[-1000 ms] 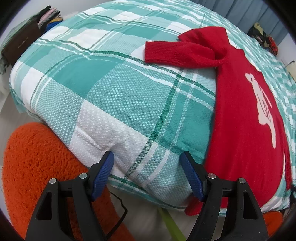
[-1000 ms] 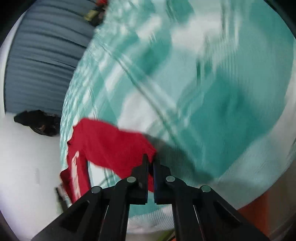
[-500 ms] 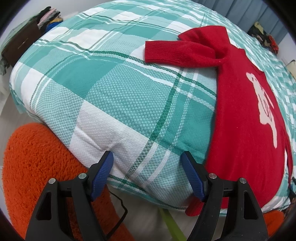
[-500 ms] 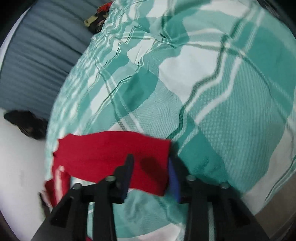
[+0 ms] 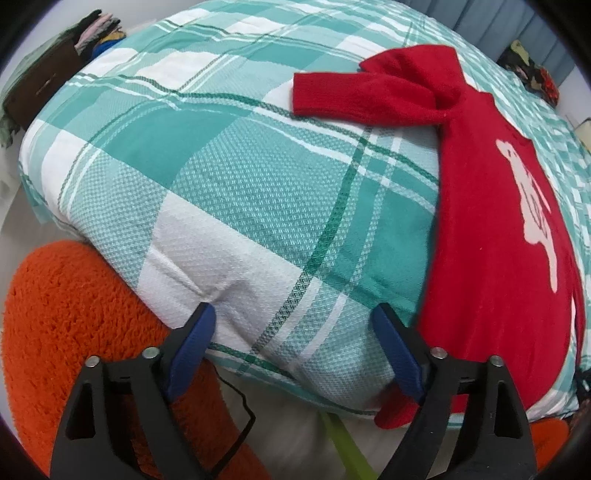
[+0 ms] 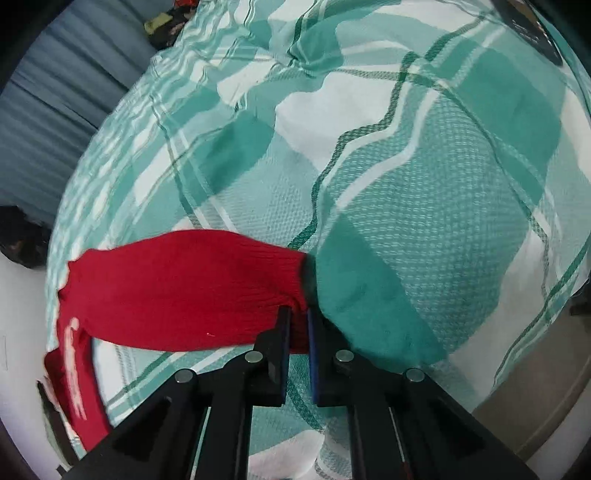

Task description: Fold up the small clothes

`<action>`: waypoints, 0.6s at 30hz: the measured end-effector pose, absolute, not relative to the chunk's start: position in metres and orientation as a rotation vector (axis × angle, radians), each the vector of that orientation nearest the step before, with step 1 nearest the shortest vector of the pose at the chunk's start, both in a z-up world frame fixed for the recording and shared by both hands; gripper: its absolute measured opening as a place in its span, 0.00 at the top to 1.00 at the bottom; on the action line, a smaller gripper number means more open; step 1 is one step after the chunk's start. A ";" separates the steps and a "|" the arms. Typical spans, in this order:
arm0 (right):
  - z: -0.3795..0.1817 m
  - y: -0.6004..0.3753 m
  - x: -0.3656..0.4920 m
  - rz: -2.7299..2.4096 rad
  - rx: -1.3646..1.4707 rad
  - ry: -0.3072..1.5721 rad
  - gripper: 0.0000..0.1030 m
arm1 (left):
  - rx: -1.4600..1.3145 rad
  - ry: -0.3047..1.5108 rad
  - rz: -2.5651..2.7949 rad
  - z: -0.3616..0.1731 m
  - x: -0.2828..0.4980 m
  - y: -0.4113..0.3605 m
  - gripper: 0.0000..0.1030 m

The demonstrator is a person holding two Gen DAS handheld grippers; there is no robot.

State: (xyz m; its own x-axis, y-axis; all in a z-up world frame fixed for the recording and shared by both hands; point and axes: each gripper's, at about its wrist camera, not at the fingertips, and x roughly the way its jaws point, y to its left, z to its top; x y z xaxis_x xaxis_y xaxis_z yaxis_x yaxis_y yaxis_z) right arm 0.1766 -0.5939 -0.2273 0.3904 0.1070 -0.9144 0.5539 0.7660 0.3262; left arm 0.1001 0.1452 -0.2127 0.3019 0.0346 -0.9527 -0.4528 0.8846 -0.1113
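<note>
A small red sweater (image 5: 491,221) with a white animal figure lies flat on the green and white checked bedspread (image 5: 229,177), one sleeve (image 5: 362,92) stretched out to the left. My left gripper (image 5: 293,321) is open and empty at the bed's near edge, left of the sweater's hem. In the right wrist view, my right gripper (image 6: 298,325) is shut on the cuff of the other red sleeve (image 6: 192,288), which is held out just above the bedspread (image 6: 424,192).
An orange fluffy cushion (image 5: 70,314) sits below the bed edge at the left. A pile of folded clothes (image 5: 92,29) lies at the far left corner. Dark clothes (image 5: 532,74) lie by the blue curtain (image 6: 55,96).
My right gripper opened over the sleeve half a second ago and has now shut on its cuff. The left gripper has barely moved.
</note>
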 end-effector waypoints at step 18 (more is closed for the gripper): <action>-0.134 -0.506 0.090 -0.344 0.167 0.862 0.27 | 0.494 1.032 0.009 -0.172 0.177 0.111 0.22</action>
State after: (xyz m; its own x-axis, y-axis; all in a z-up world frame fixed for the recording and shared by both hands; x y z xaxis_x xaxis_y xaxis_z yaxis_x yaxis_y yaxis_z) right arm 0.0900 -0.5062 -0.1336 0.6004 -0.2283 -0.7664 0.3621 0.9321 0.0060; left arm 0.1772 0.1111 -0.1718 0.5233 0.2354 -0.8190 0.2207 0.8909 0.3971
